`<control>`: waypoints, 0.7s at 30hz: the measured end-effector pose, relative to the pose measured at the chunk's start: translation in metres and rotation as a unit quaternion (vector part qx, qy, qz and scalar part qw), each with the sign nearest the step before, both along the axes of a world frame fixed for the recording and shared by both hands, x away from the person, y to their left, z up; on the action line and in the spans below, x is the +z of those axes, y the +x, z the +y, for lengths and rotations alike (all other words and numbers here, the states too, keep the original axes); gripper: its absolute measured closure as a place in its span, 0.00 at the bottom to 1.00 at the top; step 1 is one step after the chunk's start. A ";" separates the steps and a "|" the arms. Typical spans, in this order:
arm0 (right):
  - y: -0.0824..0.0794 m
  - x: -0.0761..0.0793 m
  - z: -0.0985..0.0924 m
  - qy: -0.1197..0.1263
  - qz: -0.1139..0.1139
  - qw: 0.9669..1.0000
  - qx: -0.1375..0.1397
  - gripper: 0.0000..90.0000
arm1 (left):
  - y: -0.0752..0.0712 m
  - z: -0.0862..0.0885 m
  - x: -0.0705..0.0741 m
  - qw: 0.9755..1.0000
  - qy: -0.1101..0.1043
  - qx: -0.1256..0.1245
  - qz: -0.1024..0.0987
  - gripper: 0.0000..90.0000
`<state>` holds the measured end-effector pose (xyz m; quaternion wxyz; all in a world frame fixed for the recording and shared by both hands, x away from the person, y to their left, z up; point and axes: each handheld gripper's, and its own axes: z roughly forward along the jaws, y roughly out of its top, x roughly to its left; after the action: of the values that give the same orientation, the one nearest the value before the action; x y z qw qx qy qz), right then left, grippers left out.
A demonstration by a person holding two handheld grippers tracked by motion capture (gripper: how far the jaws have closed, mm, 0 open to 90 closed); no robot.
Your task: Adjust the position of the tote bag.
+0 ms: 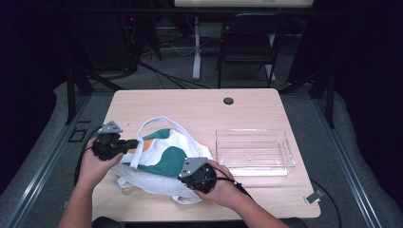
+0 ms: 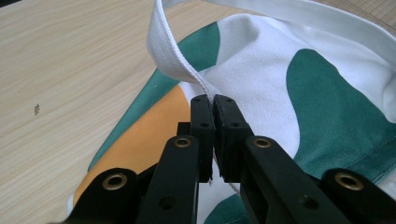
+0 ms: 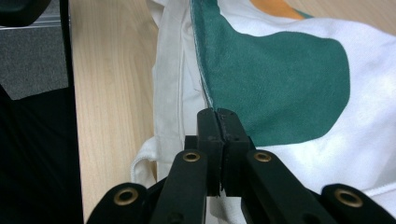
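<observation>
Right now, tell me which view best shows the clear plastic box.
The high view: the clear box sits whole on the table, to the right of the cloth bag. The left gripper view looks at the bag's strap and printed cloth; the right gripper view looks along the bag's hem, so neither helps with the box.

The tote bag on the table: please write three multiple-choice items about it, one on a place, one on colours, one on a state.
1. Where does the clear plastic box stand, in the high view?
A. right of the tote bag
B. left of it
C. on it

2. Which colours are printed on the white bag?
A. red and blue
B. green and orange
C. black and yellow

3. How do the left gripper and right gripper stand?
A. both open
B. one open
C. both shut on the bag's cloth

Key: 1 A, box sits at the right; 2 B, green and orange patches; 3 C, cloth pinched between closed jaws.
</observation>
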<state>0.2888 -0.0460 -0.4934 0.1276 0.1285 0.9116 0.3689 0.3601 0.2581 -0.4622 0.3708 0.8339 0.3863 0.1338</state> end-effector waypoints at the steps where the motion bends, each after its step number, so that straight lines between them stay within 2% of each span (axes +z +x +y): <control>1: 0.000 0.000 0.000 0.006 -0.001 1.000 -0.002 0.99 | 0.000 0.000 0.000 1.000 0.000 0.000 0.001 0.96; 4: -0.001 0.007 0.000 0.000 -0.008 1.000 0.004 0.99 | 0.000 0.000 0.000 1.000 0.001 0.001 0.004 0.96; 5: -0.001 0.008 0.000 0.008 -0.012 1.000 0.000 0.99 | 0.000 0.000 -0.001 1.000 0.003 0.001 0.007 0.95; 10: 0.000 0.016 -0.002 0.010 -0.018 1.000 0.003 1.00 | 0.001 0.001 -0.004 1.000 0.005 0.003 0.014 0.93; 11: 0.000 0.018 -0.002 0.018 -0.021 1.000 -0.002 1.00 | 0.001 0.001 -0.004 1.000 0.005 0.003 0.017 0.93; 13: 0.001 0.022 -0.004 0.011 -0.027 1.000 -0.004 1.00 | 0.002 0.001 -0.005 1.000 0.007 0.003 0.015 0.92; 15: 0.001 0.025 -0.004 0.024 -0.029 0.999 -0.007 1.00 | 0.002 0.001 -0.005 1.000 0.007 0.002 0.015 0.91; 21: 0.005 0.032 -0.005 0.023 -0.037 0.999 -0.010 1.00 | -0.002 0.003 -0.001 1.000 -0.001 0.002 0.008 0.86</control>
<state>0.2937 -0.0513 -0.4610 0.1620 0.1269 0.8963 0.3928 0.3583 0.2614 -0.4630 0.3681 0.8339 0.3910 0.1273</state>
